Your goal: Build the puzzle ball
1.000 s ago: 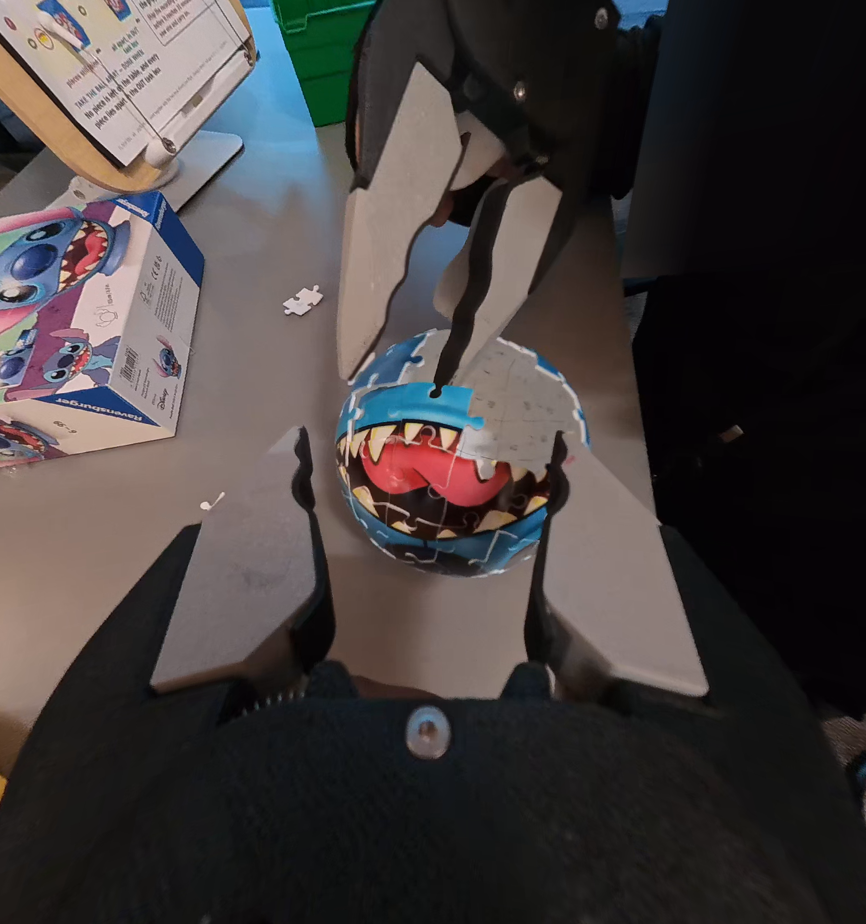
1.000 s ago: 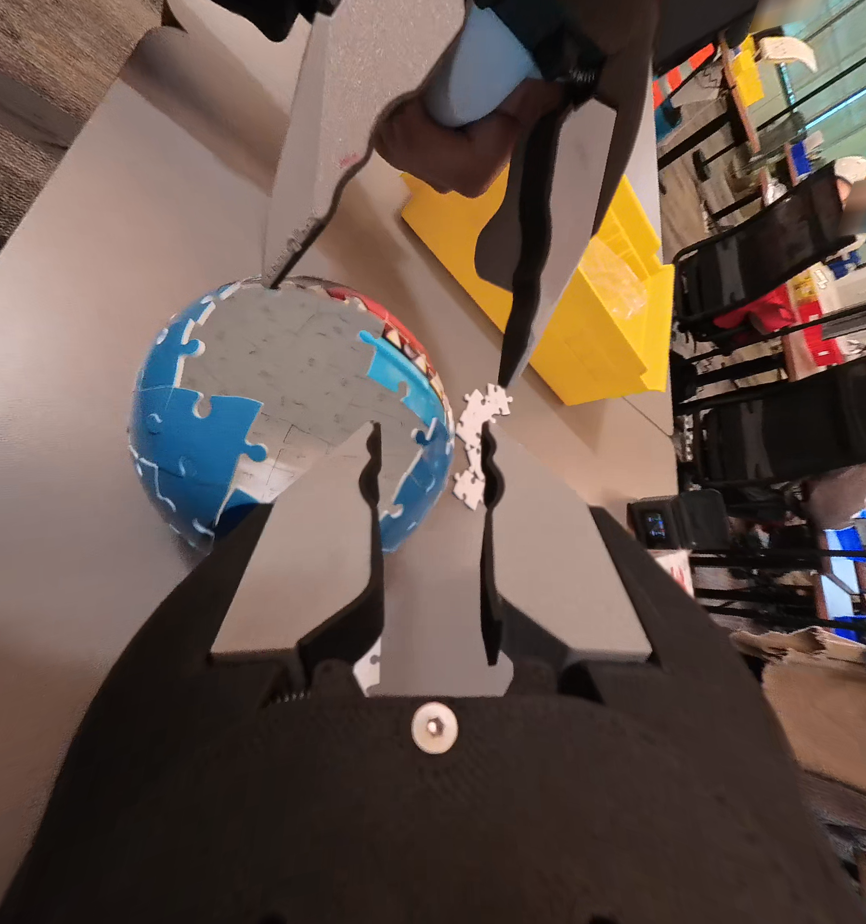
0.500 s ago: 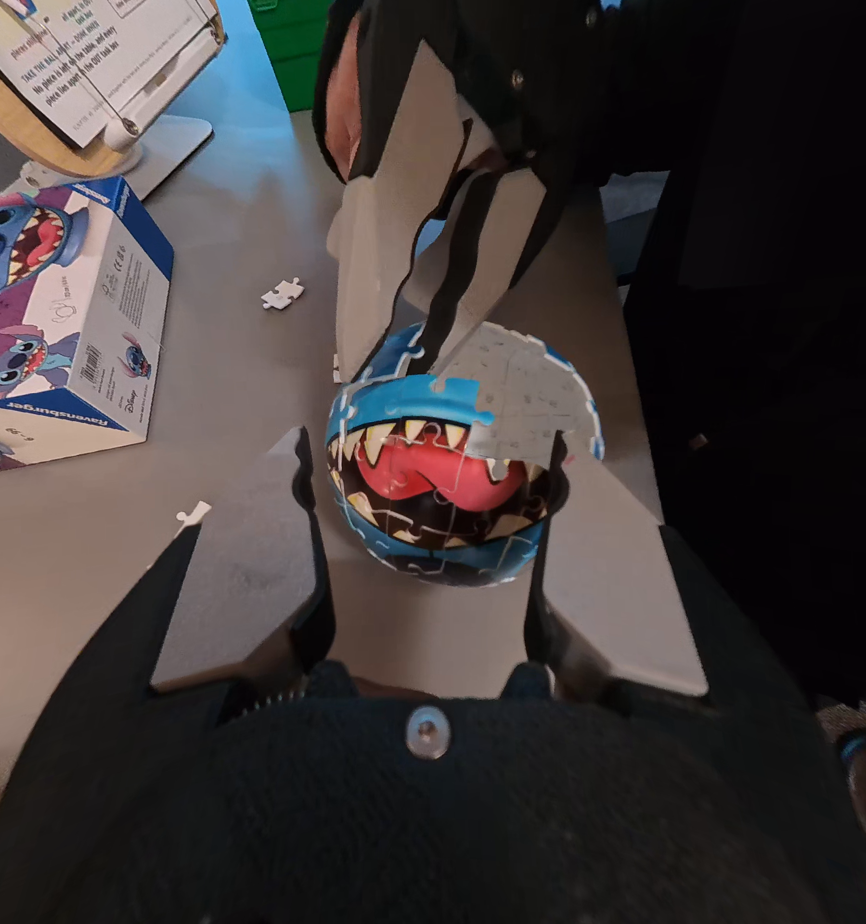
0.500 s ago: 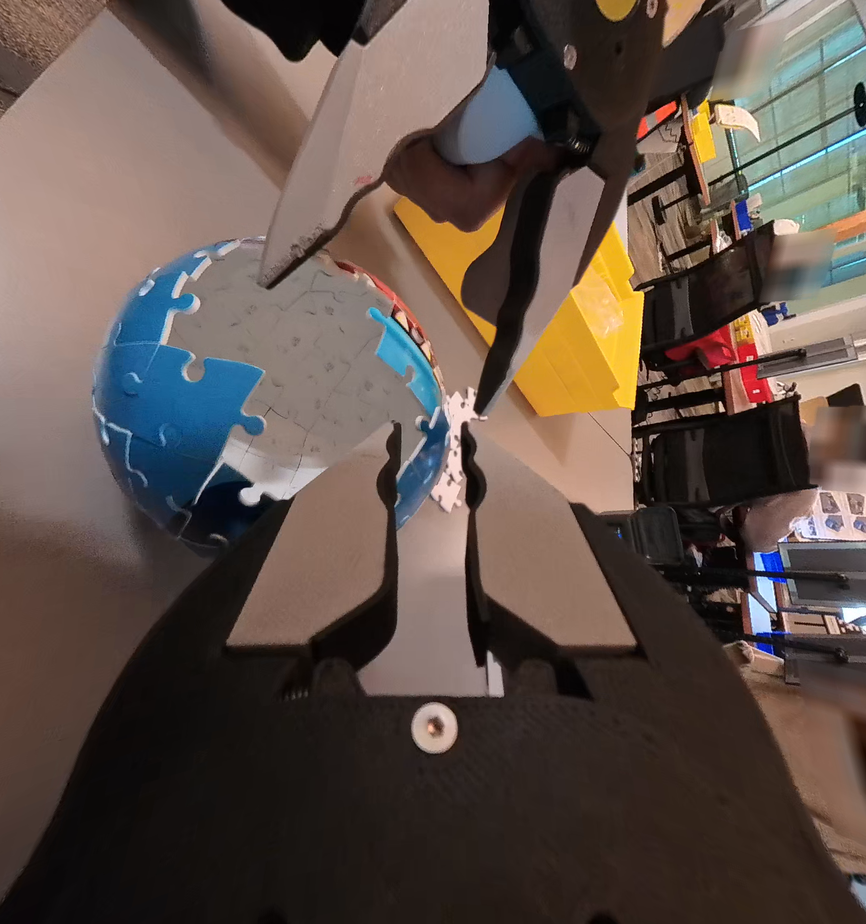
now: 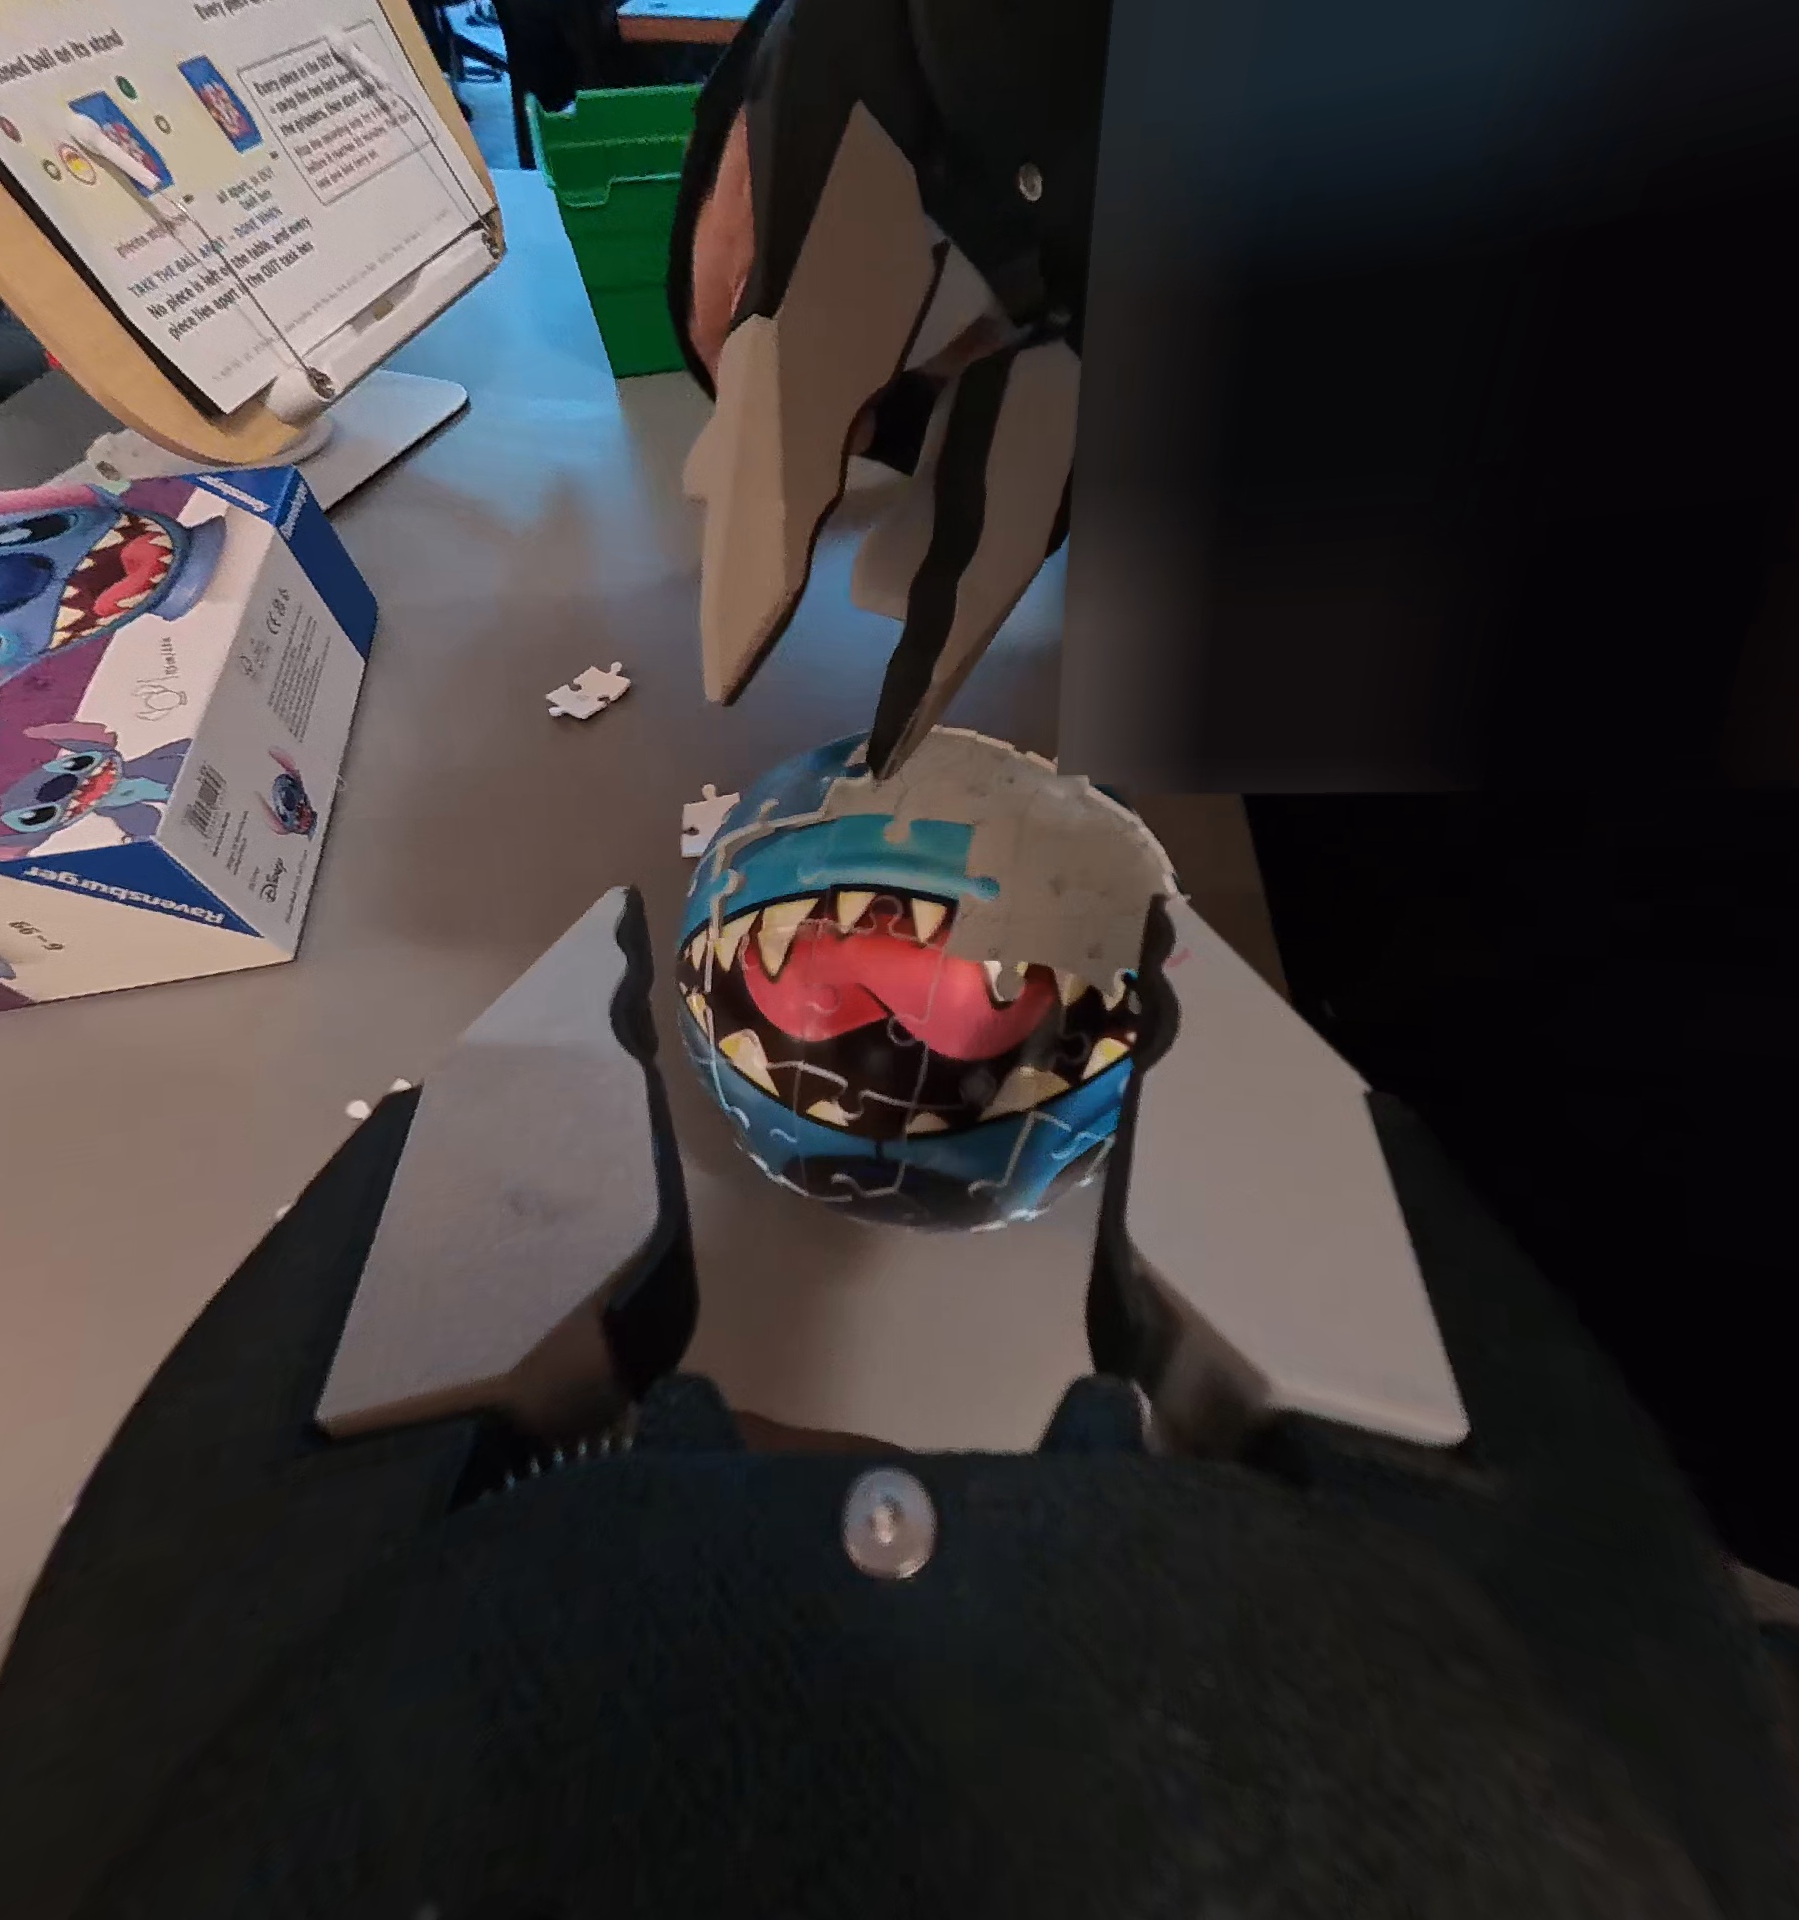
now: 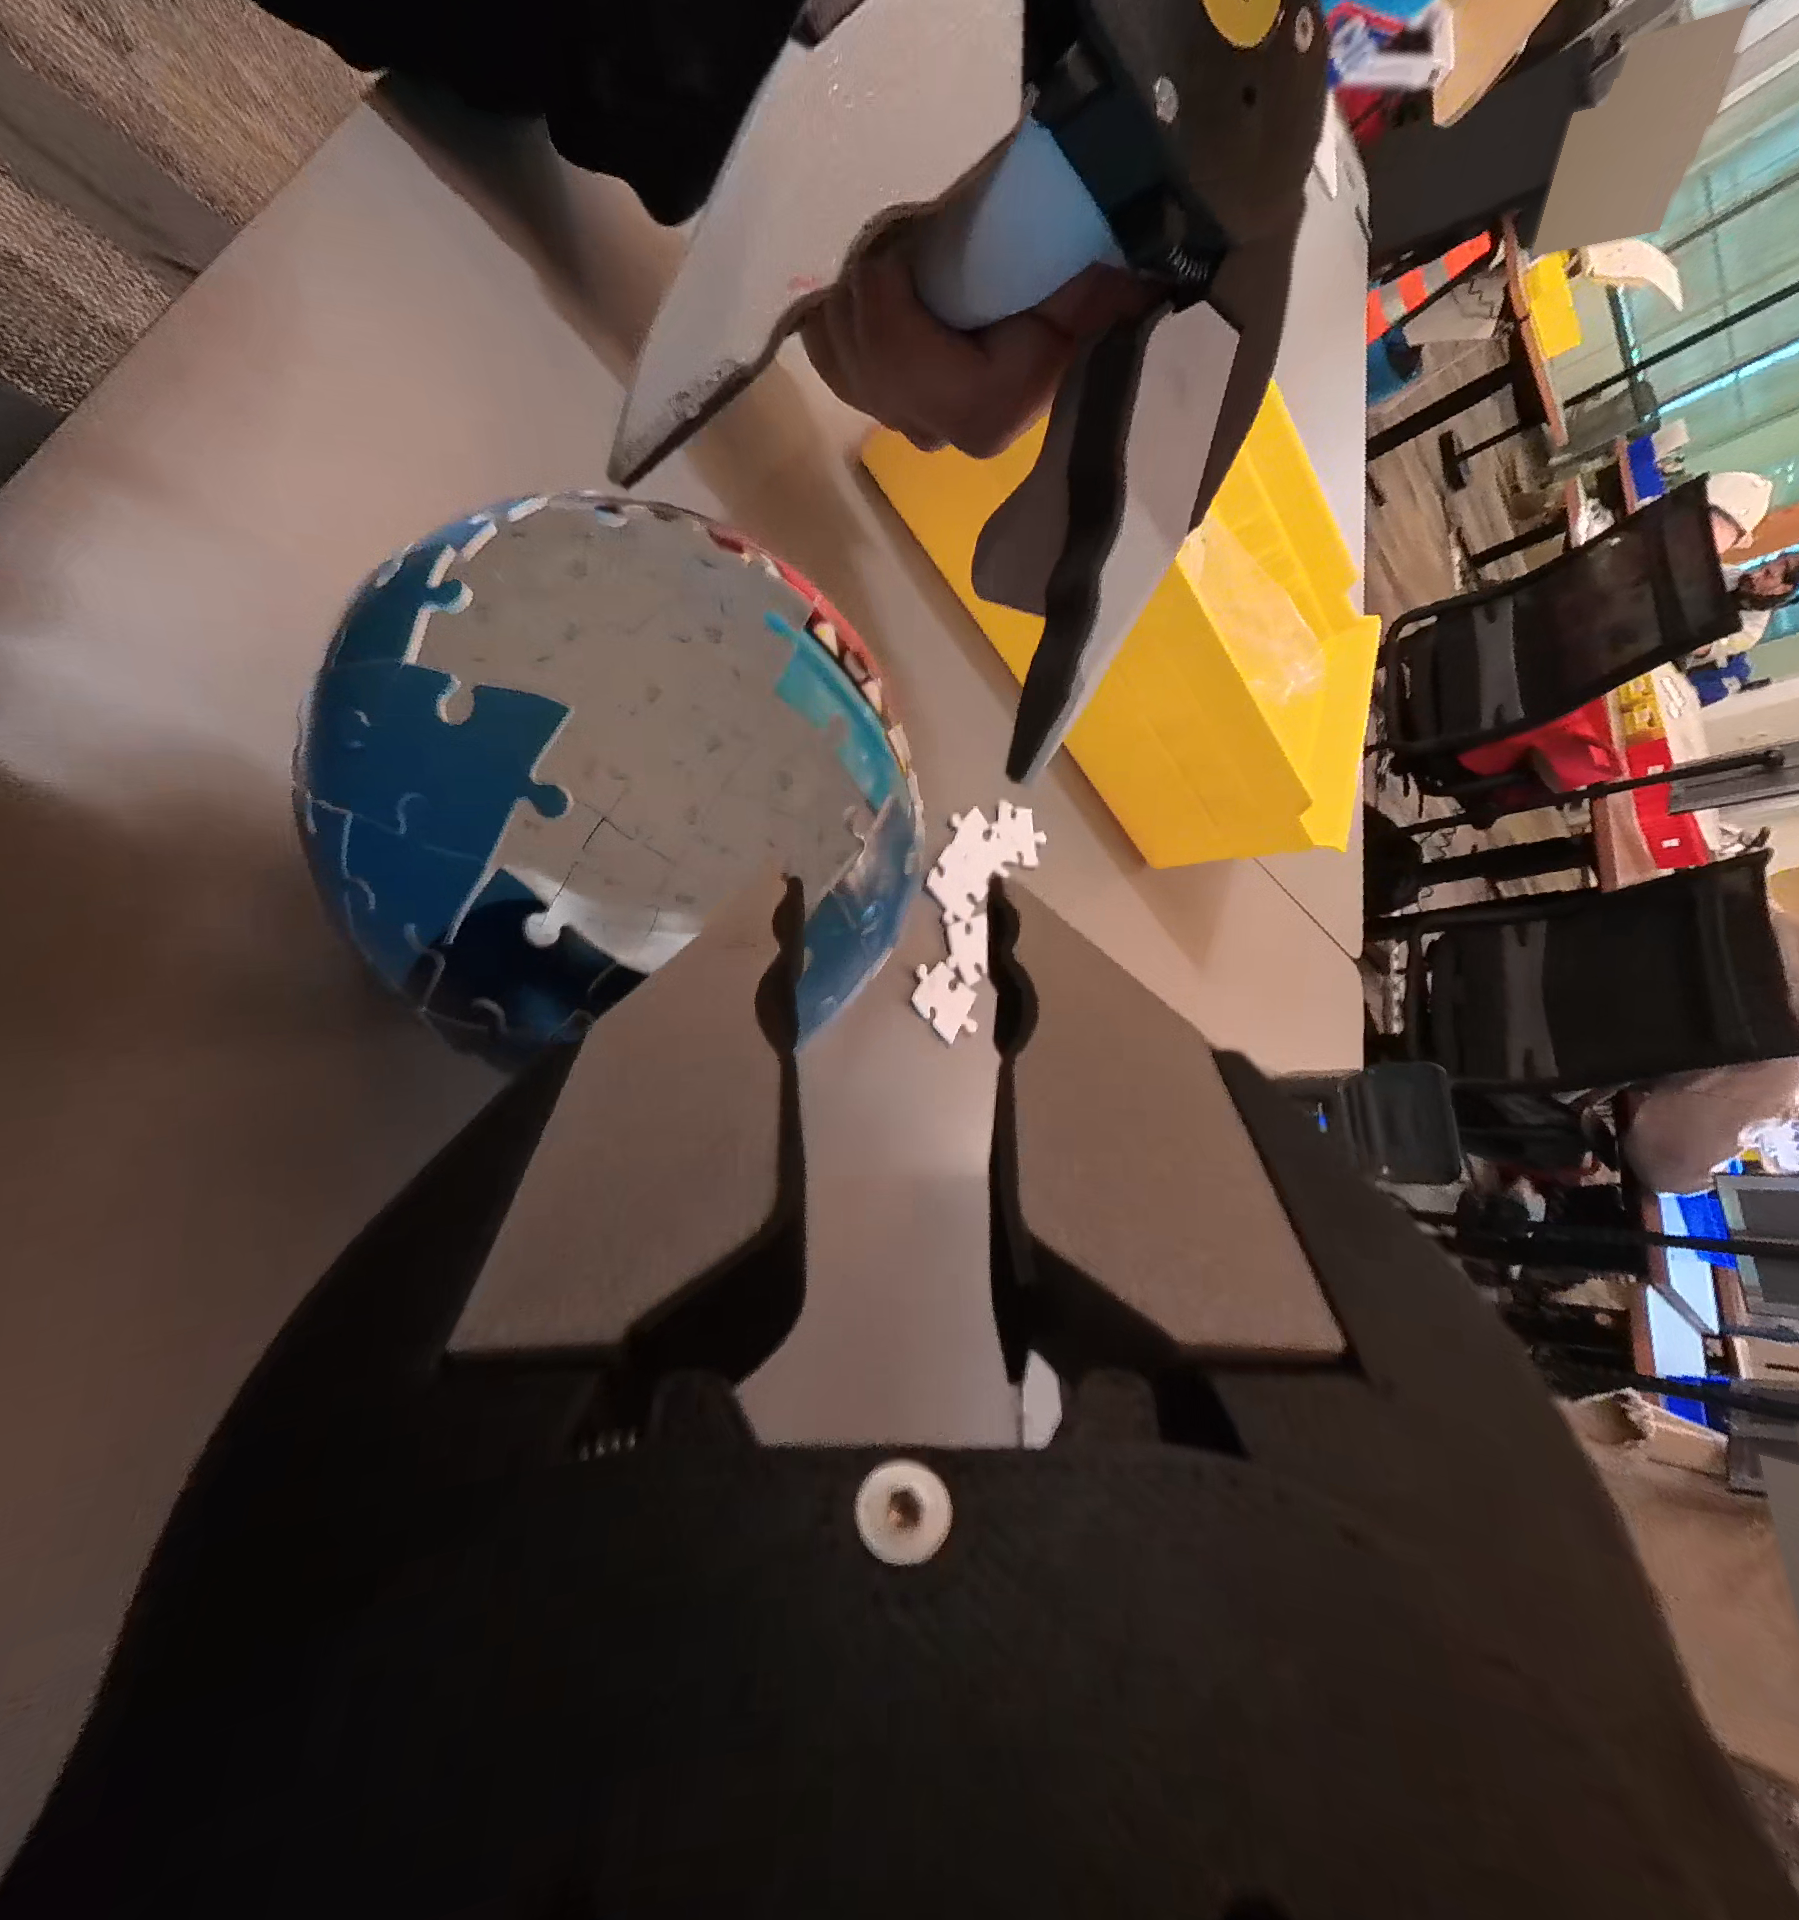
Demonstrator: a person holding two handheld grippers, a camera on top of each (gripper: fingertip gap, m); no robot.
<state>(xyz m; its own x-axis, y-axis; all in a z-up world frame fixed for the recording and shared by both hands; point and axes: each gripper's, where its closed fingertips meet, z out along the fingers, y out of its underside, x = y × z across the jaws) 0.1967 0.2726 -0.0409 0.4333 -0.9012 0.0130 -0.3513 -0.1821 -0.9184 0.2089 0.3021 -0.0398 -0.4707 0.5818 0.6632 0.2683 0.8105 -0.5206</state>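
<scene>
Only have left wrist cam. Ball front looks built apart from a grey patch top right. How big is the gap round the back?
Observer: Large. In the right wrist view the puzzle ball shows a wide grey patch with piece outlines; blue pieces run only along one edge.
Operator: Any spares near it?
Observer: Yes, a white strip of joined pieces lies on the table beside the ball, just off the right gripper tips.
Operator: Right gripper holding anything?
Observer: No, its fingers stand apart and grip nothing.
</scene>
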